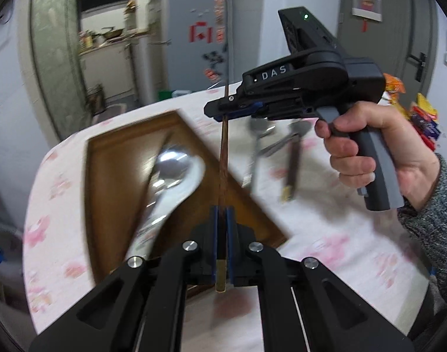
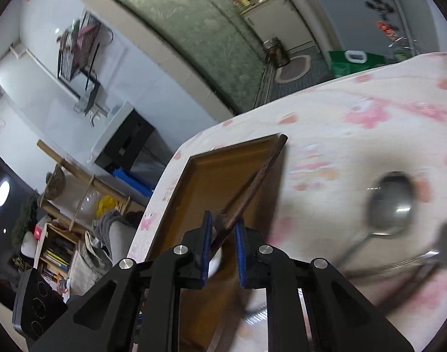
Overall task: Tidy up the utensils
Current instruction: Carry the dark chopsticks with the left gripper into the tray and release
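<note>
Gripping one chopstick point(image 1: 223, 158): both hand-held grippers, left point(image 1: 222, 214), right point(image 1: 223, 111); two spoons point(image 1: 257, 146) beside tray point(image 1: 111, 176).

You see a dark, matt wooden chopstick point(image 1: 223, 158) over a smooth brown wooden tray point(image 1: 111, 182). In the tray lie a glossy white ceramic-looking spoon point(image 1: 191, 182) and a polished metal spoon point(image 1: 172, 161). The tabletop point(image 1: 326, 252) wears soft matt cloth with pink print.

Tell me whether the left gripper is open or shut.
Shut: the left gripper's blue pads clamp a brown chopstick, whose far end sits between the right gripper's fingers.
</note>
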### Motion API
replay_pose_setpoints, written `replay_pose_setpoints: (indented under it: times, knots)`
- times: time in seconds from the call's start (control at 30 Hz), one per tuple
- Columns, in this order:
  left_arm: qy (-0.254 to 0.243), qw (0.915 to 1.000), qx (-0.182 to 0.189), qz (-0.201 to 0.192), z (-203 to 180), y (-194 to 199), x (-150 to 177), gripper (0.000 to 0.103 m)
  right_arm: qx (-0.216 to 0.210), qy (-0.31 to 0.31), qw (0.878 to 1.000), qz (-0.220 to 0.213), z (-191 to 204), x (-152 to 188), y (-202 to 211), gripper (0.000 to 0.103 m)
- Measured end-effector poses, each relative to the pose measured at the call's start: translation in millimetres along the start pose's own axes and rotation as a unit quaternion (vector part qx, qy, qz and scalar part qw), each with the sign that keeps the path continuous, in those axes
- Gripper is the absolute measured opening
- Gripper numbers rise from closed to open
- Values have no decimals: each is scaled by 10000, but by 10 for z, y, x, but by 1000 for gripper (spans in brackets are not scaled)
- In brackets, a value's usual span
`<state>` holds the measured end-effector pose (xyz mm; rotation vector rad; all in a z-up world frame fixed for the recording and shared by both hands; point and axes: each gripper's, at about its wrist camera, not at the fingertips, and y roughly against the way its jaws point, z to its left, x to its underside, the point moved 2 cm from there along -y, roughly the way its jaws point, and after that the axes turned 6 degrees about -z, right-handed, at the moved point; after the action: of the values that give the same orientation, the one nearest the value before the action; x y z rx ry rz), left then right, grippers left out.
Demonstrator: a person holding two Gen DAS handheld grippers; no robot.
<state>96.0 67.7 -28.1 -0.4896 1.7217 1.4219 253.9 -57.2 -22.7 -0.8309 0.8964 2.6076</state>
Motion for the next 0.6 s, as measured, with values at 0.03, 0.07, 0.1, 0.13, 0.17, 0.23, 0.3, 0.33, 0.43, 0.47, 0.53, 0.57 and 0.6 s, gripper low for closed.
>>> replay_pose_setpoints:
  times: [0.03,0.07,0.1,0.13,0.17,0.23,0.3,0.33,0.43,0.47,0.53,0.57,0.6]
  knots:
    - [42,10000,-71,28,80,9,32,7,2,0,10000,47,48,10,-104,15]
    - [31,9999,-159,49,130,12,56,7,14,0,10000,94,89,19,-198,15]
    - [5,9997,-250,73,175,12,77,7,30,6,9999,120,113,24,-255,15]
    - [-20,9993,-349,99,232,11,101,7,54,29,9999,147,132,29,-312,15]
    - [-4,9993,-357,91,263,16,107,7,109,82,9998,161,170,28,-374,15]
    - [93,9993,-353,92,341,34,116,7,171,171,9996,173,206,23,-431,16]
    - [102,9992,-377,103,356,40,123,8,277,284,9990,192,256,24,-475,18]
    - [111,9991,-394,113,369,43,127,8,315,320,9988,202,272,27,-485,19]
    - [97,9987,-487,117,348,33,116,12,363,419,9982,236,321,44,-504,35]
    - [102,9986,-510,92,343,43,117,20,381,440,9980,228,308,40,-489,45]
    - [72,9981,-605,31,320,61,120,30,431,487,9977,167,316,36,-443,52]
    - [67,9981,-614,30,344,33,108,33,429,487,9978,152,313,30,-404,53]
    - [55,9980,-635,28,331,35,107,37,426,476,9979,136,334,28,-377,55]
